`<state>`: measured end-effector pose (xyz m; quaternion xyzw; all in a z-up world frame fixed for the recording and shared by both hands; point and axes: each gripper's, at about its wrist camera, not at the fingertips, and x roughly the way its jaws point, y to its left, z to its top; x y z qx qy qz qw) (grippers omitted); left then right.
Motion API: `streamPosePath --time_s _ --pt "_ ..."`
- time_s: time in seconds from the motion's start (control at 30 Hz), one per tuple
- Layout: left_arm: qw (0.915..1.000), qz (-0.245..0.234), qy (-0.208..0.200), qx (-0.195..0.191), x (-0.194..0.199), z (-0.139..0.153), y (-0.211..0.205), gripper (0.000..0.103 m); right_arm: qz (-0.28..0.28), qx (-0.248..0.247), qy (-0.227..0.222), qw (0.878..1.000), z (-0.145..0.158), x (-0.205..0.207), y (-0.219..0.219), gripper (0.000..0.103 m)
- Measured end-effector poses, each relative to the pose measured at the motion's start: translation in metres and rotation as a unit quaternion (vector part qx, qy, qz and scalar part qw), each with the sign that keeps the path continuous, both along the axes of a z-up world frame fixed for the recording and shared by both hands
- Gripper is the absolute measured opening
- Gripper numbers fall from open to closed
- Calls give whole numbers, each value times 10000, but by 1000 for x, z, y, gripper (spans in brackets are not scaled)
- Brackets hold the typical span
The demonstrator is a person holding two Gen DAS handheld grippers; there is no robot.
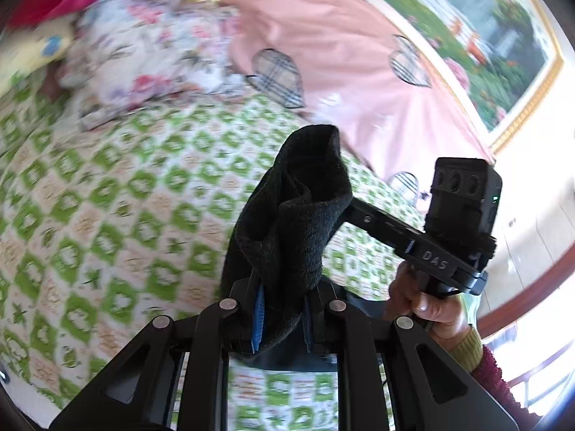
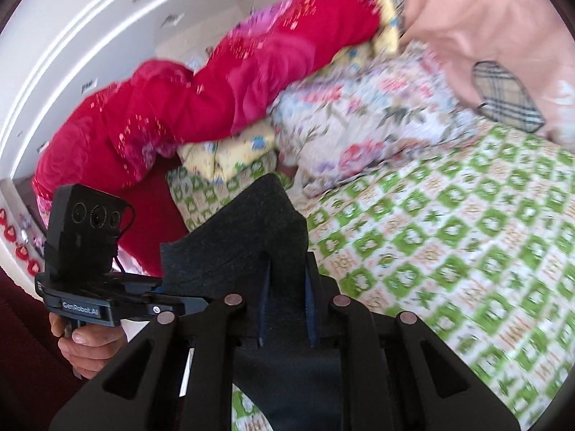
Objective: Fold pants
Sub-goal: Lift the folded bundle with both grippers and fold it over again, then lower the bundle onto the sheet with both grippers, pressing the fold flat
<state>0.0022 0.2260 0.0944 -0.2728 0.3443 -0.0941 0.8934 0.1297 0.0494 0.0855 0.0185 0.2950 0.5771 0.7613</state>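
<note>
The pants [image 1: 291, 212] are dark, fleecy fabric, held up in the air above the bed. My left gripper [image 1: 282, 318] is shut on a bunched fold of them; the cloth rises in front of its blue pads and hides the fingertips. My right gripper [image 2: 287, 309] is shut on another part of the pants [image 2: 248, 248], which drape over its fingers and hang below. The right gripper's body [image 1: 449, 222] shows in the left wrist view, right beside the cloth. The left gripper's body [image 2: 90, 251] shows in the right wrist view at the left.
A green and white patterned bedspread [image 1: 107, 215] covers the bed below. A floral pillow [image 2: 359, 125], a red quilt [image 2: 179, 107] and a pink quilt with plaid hearts [image 1: 341, 54] lie at the far side. A framed picture [image 1: 485, 36] hangs on the wall.
</note>
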Motion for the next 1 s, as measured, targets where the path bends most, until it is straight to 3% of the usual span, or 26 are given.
streamPosePath --time_s 0.37,0.67,1.0 --pt "9931 -916 -184 703 16 12 -118 16 -866 404 81 9954 -9 -8 -103 18" --pt "9855 -1432 51 906 32 -7 -177 16 -1448 695 350 9864 -39 -15 -170 18" --pt "9758 -1733 319 1295 46 -41 -220 16 -1867 754 715 9769 -80 -16 -207 18"
